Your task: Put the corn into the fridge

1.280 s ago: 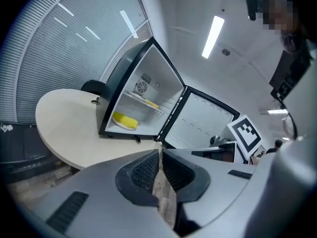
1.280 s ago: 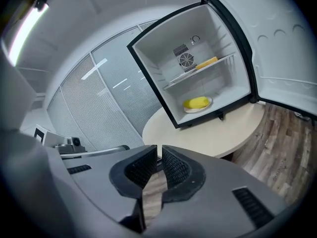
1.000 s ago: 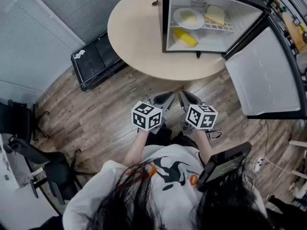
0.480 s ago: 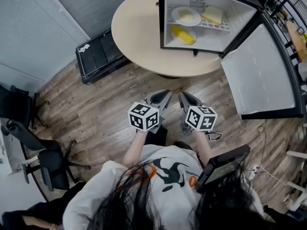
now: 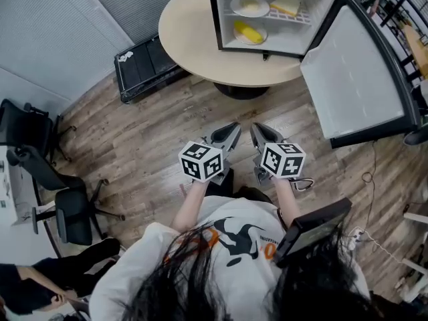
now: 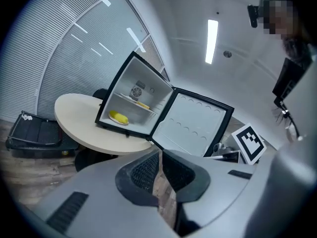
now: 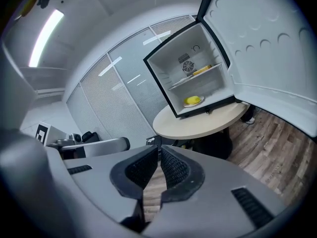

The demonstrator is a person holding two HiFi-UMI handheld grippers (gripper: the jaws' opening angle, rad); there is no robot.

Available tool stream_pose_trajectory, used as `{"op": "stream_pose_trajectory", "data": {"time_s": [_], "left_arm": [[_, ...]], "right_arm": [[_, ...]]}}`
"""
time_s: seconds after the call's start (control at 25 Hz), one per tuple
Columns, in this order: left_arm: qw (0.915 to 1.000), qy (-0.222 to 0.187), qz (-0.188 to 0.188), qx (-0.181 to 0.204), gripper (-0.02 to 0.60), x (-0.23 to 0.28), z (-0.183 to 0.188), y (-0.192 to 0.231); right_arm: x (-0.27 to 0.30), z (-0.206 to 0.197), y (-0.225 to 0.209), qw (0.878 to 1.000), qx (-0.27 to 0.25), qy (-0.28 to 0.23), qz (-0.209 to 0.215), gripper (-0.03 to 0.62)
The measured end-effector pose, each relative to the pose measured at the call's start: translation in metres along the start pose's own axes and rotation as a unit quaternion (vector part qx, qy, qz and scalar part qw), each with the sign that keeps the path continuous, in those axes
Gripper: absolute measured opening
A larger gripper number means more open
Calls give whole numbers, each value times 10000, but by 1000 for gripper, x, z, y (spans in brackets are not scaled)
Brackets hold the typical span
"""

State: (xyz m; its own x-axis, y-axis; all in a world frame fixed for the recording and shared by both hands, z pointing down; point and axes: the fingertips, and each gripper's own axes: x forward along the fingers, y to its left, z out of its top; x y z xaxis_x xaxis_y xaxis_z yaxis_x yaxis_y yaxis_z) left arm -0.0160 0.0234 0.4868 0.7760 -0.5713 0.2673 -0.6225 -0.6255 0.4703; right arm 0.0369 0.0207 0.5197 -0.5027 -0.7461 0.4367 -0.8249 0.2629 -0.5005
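Observation:
The yellow corn (image 5: pixel 249 32) lies on a white plate on the floor of the small open fridge (image 5: pixel 214 19), which stands on the round beige table (image 5: pixel 187 39). The corn also shows in the left gripper view (image 6: pixel 119 117) and the right gripper view (image 7: pixel 192 100). The fridge door (image 5: pixel 351 65) is swung wide to the right. My left gripper (image 5: pixel 227 136) (image 6: pixel 160 155) and right gripper (image 5: pixel 261 134) (image 7: pixel 159 152) hang side by side close to my body over the wooden floor, well short of the table. Both are shut with nothing in them.
The fridge's upper shelf holds a plate of pale food (image 5: pixel 249 6) and a yellow block (image 5: pixel 286 4). A black case (image 5: pixel 148 69) lies on the floor left of the table. Office chairs (image 5: pixel 60 212) stand at far left, and a person (image 5: pixel 40 286) is at the lower left.
The table and fridge have slid up and farther off in the head view. Both grippers stay together in front of my body, shut and holding nothing.

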Motion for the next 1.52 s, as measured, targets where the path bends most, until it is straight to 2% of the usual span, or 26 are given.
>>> {"op": "stream_pose_trajectory", "data": {"time_s": [0.52,1.2,1.52], "left_arm": [[10000,4,62,32,31,-21,-38,-55],[9998,-35,92,147,31,-33,-38,-64],[9997,-121,130,192,31,-26,-28,-57]], "right_arm": [[-56,-33,3,9997,38,68,252,29],[-62,-38,17,9993,-61,108,365,29],[-54,-23,17,9990,-206,65,399,29]]}}
